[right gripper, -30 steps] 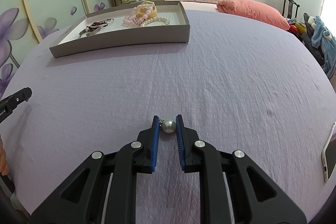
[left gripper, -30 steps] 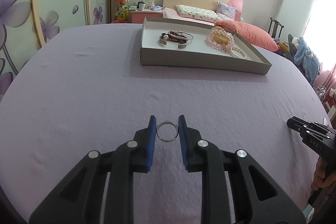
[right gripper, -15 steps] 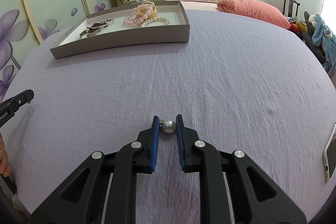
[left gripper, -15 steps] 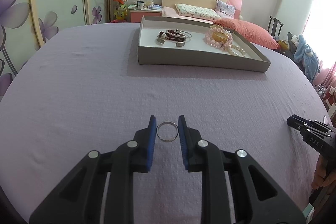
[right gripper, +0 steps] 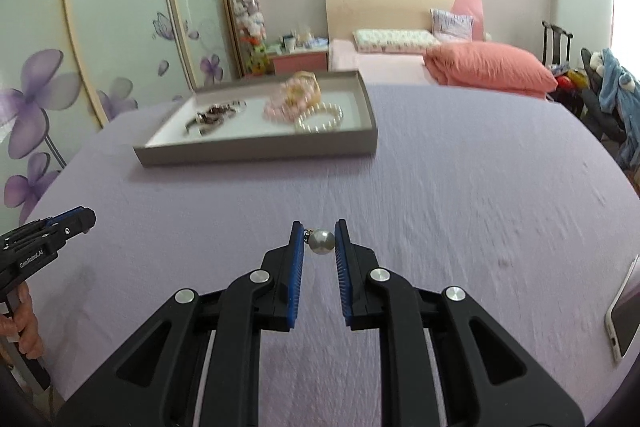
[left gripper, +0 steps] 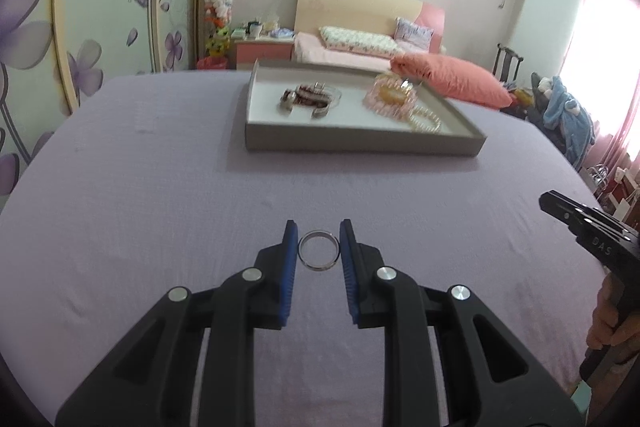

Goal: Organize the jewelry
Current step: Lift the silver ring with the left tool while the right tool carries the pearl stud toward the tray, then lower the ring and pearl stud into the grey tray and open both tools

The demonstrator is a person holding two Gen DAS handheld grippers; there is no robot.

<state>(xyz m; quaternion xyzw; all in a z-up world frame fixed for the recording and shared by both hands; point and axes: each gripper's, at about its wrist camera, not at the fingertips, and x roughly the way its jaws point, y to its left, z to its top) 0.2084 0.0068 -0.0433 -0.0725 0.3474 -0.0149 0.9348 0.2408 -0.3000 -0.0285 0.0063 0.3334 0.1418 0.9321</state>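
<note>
In our left gripper (left gripper: pixel 319 241) the fingers pinch a silver ring (left gripper: pixel 319 255), held above the lilac bed cover (left gripper: pixel 160 163), well short of the grey tray (left gripper: pixel 360 145). Our right gripper (right gripper: pixel 319 233) clamps a pearl earring (right gripper: pixel 321 241), likewise short of the tray. We judge both pieces mid-carry; next we must reach over the tray's near wall and release onto bare floor beside the bracelets (right gripper: pixel 302 109).

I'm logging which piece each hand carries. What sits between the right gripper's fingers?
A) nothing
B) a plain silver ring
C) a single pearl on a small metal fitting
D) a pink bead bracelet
C: in the right wrist view the right gripper is closed on a single pearl with a small metal fitting at its left, while the silver ring sits in the left gripper.
</note>
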